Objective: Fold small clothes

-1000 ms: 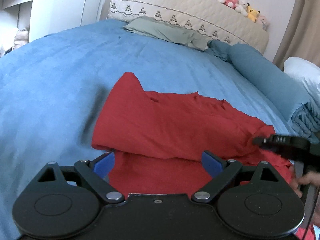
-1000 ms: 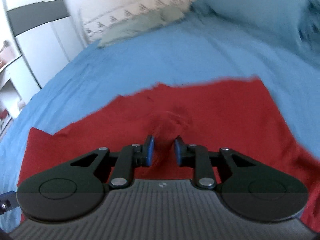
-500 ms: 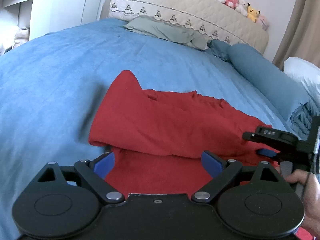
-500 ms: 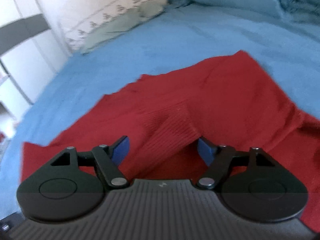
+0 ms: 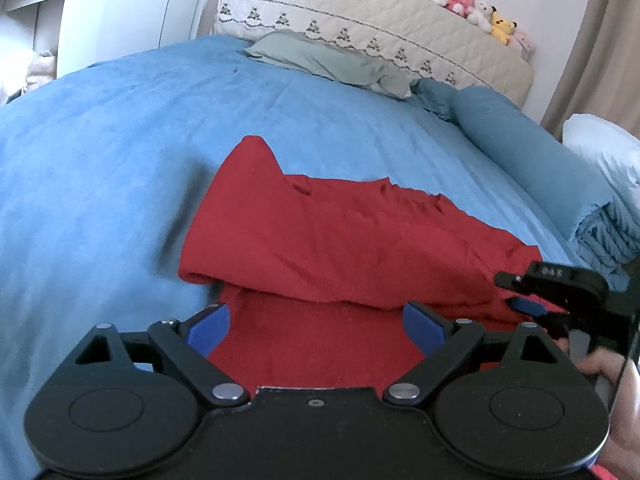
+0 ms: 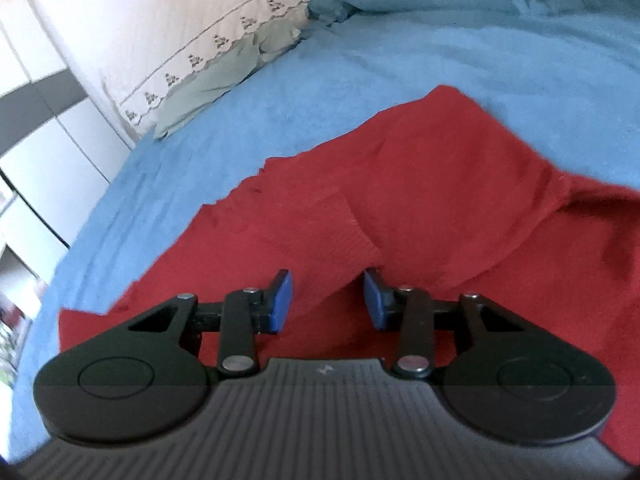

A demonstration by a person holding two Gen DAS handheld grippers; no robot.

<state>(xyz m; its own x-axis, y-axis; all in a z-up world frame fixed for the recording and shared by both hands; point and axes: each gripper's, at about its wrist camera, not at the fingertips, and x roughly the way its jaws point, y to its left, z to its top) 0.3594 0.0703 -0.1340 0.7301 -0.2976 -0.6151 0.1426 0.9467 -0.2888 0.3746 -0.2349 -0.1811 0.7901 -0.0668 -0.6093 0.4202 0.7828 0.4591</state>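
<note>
Right now the right gripper (image 6: 326, 300) is closing its fingers (image 6: 280, 300) around a raised ridge of the red garment (image 6: 420, 184) at lower centre, pads not yet pressing, while the left gripper (image 5: 316, 326), fingers wide and empty, is hovering over the long fold running left to right.

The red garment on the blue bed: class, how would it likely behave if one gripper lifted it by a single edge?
The red garment would probably droop, since it already lies creased and folded over itself. Its knit looks soft, so a pinch should hold. The right gripper, jaws closing around a ridge, would likely lift only that layer.
</note>
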